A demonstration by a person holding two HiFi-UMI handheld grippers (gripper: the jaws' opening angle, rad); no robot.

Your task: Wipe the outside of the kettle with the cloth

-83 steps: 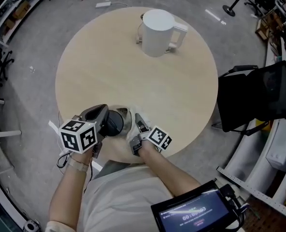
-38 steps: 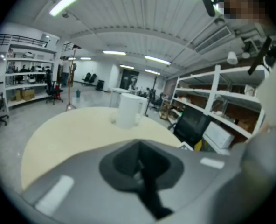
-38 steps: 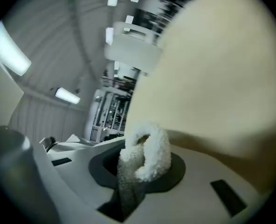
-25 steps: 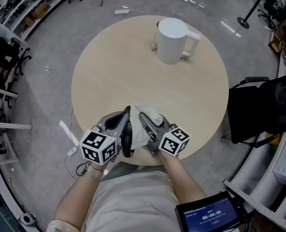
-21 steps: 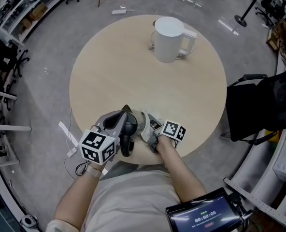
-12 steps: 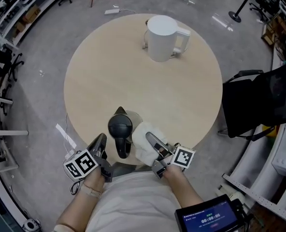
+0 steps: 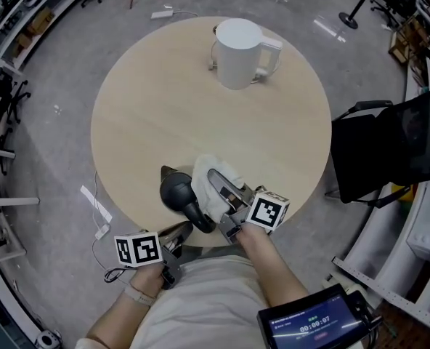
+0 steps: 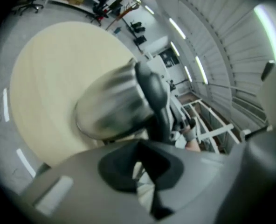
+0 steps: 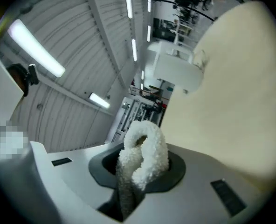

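The round bench (image 7: 142, 122) fills the head view, and only that view takes in its whole top: a white jug (image 7: 237, 53) stands near the far rim, while the kettle (image 7: 179, 191) stands close to the near rim, well apart from it, with wide bare wood between the two. The left gripper view adds what the head view cannot, the kettle's (image 8: 110, 108) polished steel flank seen from low down, with its black handle (image 8: 156, 106) arching towards the camera and the bench (image 8: 49, 73) stretching away behind. The right gripper view looks the other way, across the bench (image 9: 231, 87) to the white jug (image 9: 175, 71) and ceiling lights, and does not show the kettle at all. The right claw (image 7: 216, 180) is clamped on the cloth (image 7: 200, 184), a fluffy white wad that bulges out past the pads in its own view (image 9: 145, 155). From above, the cloth lies against the kettle's right side. The left claw (image 7: 180, 231) has its jaws drawn together on nothing. It sits off the bench's near rim, just short of the black handle (image 7: 199, 215), which reaches back towards the person. The kettle has little bench left behind it on the near side. A black chair (image 7: 386, 147) stands on the floor close to the bench's right rim.
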